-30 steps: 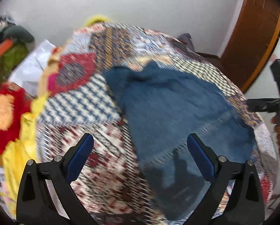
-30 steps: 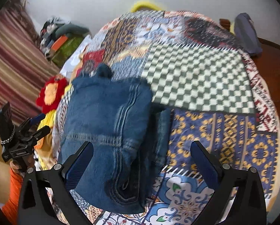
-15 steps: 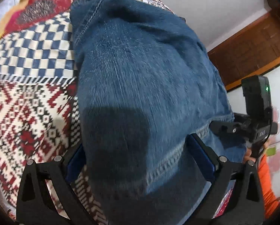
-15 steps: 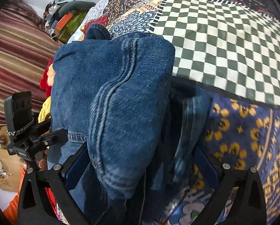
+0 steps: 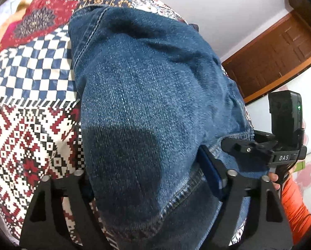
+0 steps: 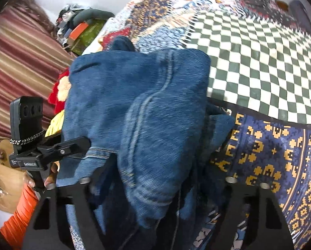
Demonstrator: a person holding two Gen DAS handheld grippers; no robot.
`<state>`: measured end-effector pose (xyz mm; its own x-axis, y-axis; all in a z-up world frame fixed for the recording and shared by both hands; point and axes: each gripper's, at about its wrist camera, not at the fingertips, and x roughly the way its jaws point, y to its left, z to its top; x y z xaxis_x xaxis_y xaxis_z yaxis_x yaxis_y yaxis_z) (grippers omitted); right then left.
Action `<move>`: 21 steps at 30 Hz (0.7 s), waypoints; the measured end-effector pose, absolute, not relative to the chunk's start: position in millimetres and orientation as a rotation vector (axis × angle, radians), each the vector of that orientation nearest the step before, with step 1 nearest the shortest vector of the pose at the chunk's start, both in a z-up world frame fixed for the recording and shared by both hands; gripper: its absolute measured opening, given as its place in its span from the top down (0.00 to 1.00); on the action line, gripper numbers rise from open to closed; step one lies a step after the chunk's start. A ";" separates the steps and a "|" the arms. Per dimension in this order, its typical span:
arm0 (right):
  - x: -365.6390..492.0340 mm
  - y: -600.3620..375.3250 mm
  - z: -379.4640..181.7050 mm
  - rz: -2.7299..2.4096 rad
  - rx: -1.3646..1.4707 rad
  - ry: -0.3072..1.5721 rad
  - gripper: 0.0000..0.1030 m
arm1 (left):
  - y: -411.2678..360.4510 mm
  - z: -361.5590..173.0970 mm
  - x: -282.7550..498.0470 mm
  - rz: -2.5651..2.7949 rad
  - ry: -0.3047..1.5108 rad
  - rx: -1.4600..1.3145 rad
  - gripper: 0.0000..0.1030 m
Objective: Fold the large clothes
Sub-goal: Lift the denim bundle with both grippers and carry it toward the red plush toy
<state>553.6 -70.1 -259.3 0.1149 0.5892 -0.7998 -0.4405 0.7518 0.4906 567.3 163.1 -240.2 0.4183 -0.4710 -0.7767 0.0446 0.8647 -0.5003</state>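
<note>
The jeans [image 5: 147, 112] lie on the patchwork bedspread [image 5: 28, 112] of the bed, already doubled into a thick, compact bundle of several denim layers; in the right wrist view the jeans [image 6: 138, 112] fill the centre, one narrower layer poking out at about 3 o'clock. The folding looks mostly done; what seems left is a last tightening or lifting the bundle away.

Both tools are pushed in low against the bundle's near edge. The left tongs [image 5: 149, 179] straddle the denim, spread wide, with cloth filling the gap; whether they grip it I cannot tell. The right tongs [image 6: 157, 183] likewise sit wide around the folds, their fingertips buried, grip unclear. An orange-sleeved arm [image 6: 18, 218] shows at 8 o'clock.
</note>
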 end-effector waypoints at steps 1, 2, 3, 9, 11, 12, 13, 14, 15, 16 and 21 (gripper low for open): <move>551.8 -68.9 -255.5 0.757 0.137 1.240 0.41 | 163.4 -235.7 565.2 -0.338 1.093 -0.436 0.31; 549.6 -69.4 -252.7 0.758 0.133 1.235 0.44 | 163.1 -230.2 562.2 -0.340 1.082 -0.423 0.35; 547.7 -69.7 -248.8 0.758 0.127 1.228 0.50 | 163.6 -225.7 559.6 -0.343 1.075 -0.416 0.37; 539.3 -67.6 -227.4 0.756 0.111 1.206 0.62 | 161.9 -194.9 545.1 -0.350 1.030 -0.339 0.46; 536.4 -67.7 -223.5 0.747 0.109 1.204 0.62 | 159.0 -189.5 545.5 -0.348 1.029 -0.316 0.46; 536.4 -66.3 -224.0 0.738 0.108 1.213 0.62 | 159.3 -190.8 546.9 -0.346 1.040 -0.313 0.46; 535.6 -70.8 -226.4 0.732 0.107 1.219 0.61 | 159.6 -194.7 549.7 -0.344 1.048 -0.312 0.46; 535.6 -70.7 -227.9 0.723 0.100 1.222 0.59 | 162.3 -199.6 555.6 -0.339 1.057 -0.317 0.46; 535.4 -68.7 -229.3 0.705 0.078 1.220 0.55 | 164.0 -203.9 559.8 -0.333 1.067 -0.330 0.45; 536.2 -69.0 -231.7 0.697 0.053 1.216 0.46 | 163.4 -208.6 563.2 -0.329 1.076 -0.349 0.44; 542.7 -70.2 -249.3 0.694 -0.022 1.217 0.15 | 171.7 -224.8 567.3 -0.324 1.098 -0.406 0.38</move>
